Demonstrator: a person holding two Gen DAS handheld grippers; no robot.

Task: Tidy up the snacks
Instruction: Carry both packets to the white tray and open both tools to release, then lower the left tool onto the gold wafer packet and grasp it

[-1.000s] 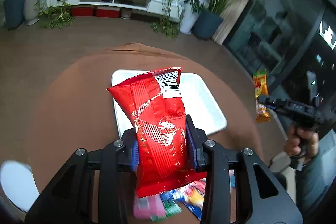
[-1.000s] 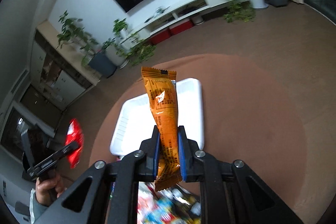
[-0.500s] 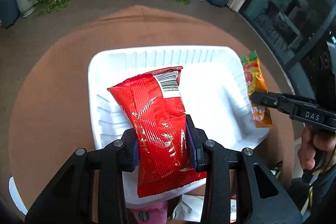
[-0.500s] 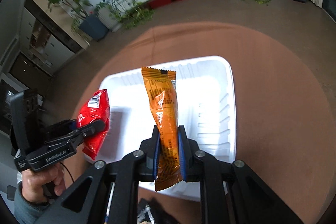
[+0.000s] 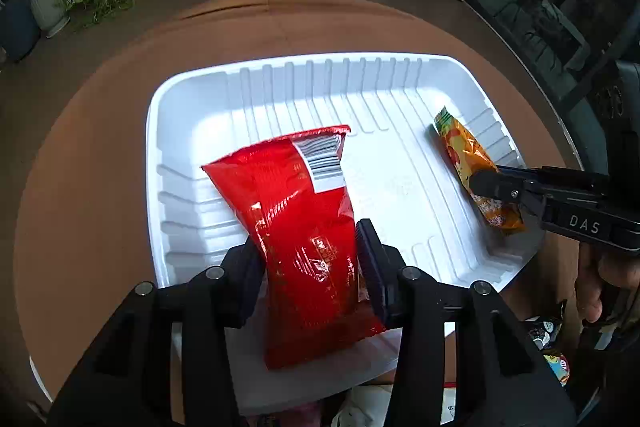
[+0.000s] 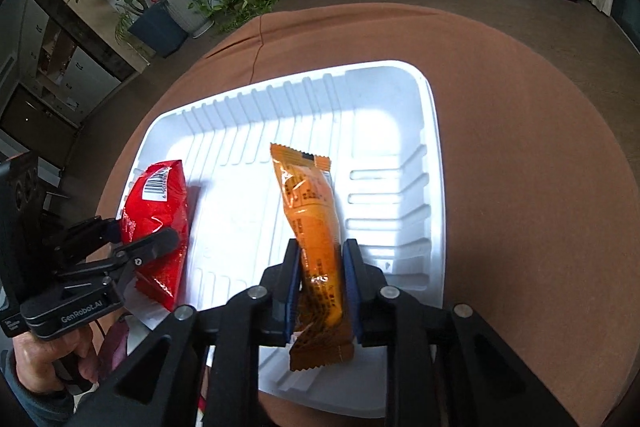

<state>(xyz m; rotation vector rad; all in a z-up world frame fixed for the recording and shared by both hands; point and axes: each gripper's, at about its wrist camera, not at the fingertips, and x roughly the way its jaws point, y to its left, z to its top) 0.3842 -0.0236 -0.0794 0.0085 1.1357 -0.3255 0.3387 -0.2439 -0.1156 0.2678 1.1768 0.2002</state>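
While both packs hang over the white tray (image 5: 192, 91), neither is let go, so nothing counts as placed yet. The tray floor is bare apart from these two held items. More snacks (image 5: 554, 355) show at the near edge of the left view, below the tray, blurred and partly hidden; I judge those still need sorting. So this is early in the task: first two items at the drop point, release left to do, then the rest.

The left gripper (image 5: 310, 259) is clamped on the red bag (image 5: 296, 211), pinched across its lower-middle, barcode end pointing far. The bag sits over the near-left part of the tray, tilted a bit left. Whether its bottom touches the tray floor, cannot tell.

The right gripper (image 6: 320, 279) is clamped on the orange pack (image 6: 312, 227), held at its lower third, long axis running near to far. It's over the right half of the tray, near the right wall ribs. In the left view the pack's far tip looks low, maybe touching the floor by the right wall; not certain.

Both tools point forward and downward at the tray, coming in from the near side and side by side, well apart. A hand (image 6: 52, 359) on the left tool's handle shows at lower left of the right view. The tray sits on a brown round table (image 6: 520, 147).
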